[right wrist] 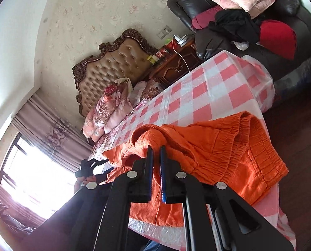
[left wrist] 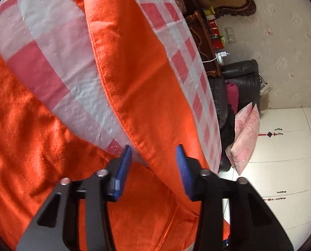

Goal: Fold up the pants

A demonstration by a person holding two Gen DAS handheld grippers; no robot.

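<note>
Orange pants (left wrist: 147,96) are spread on a pink-and-white checked tablecloth (left wrist: 57,48), filling the centre and lower left of the left wrist view. There a hemmed leg runs from the upper middle down to the left gripper (left wrist: 153,152) at the bottom centre; its blue pads (left wrist: 124,167) stand apart, with the leg's end lying between them, though contact with the cloth cannot be told.

The right wrist view shows what the other does not: the elastic waistband (right wrist: 260,146) bunched at centre right, and the right gripper (right wrist: 156,148), its jaws closed together on a fold of the orange fabric at lower centre. The left gripper (right wrist: 92,167) is glimpsed at lower left. A tufted headboard (right wrist: 113,67) is seen at the upper centre and a dark sofa (right wrist: 281,48) at the upper right.
</note>
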